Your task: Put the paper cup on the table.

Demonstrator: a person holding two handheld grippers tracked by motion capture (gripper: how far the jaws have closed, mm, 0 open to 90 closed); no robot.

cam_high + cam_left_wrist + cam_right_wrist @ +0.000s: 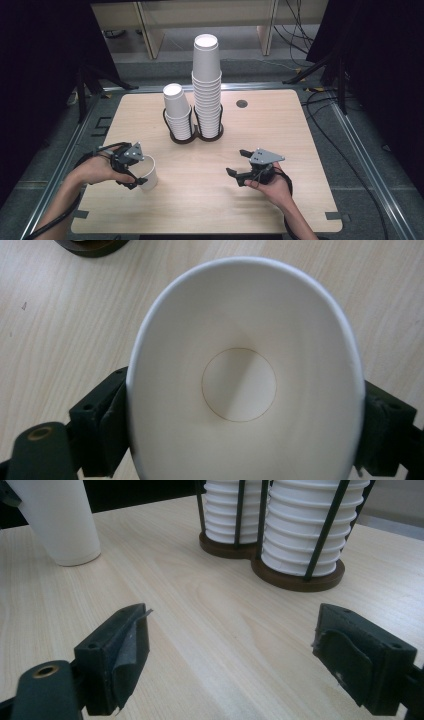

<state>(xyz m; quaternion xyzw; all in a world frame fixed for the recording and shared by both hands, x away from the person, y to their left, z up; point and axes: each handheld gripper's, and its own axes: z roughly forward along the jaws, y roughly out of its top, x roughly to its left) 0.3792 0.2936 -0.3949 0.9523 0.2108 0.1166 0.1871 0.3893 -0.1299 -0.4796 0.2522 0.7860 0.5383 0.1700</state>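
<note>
A single white paper cup (148,172) stands upright on the table (210,210), near its left edge and toward the near side. The left gripper (131,167) has it clamped: in the left gripper view the cup's (240,385) open mouth faces the camera, its rim squeezed into an oval, with one black jaw pressed against each side of the wall. The cup's base rests on the wood, as the right gripper view shows at its upper left (57,520).

The right gripper (240,162) sits over the right half of the table, toward the near edge, well apart from the cup. Its jaws are spread wide with nothing between them but bare wood (230,645), and they point toward the middle of the table.

Toward the far edge, near the middle, stand two dark wire holders touching side by side. The left one carries a short stack of cups (177,112); the right one a tall stack of cups (207,85).
</note>
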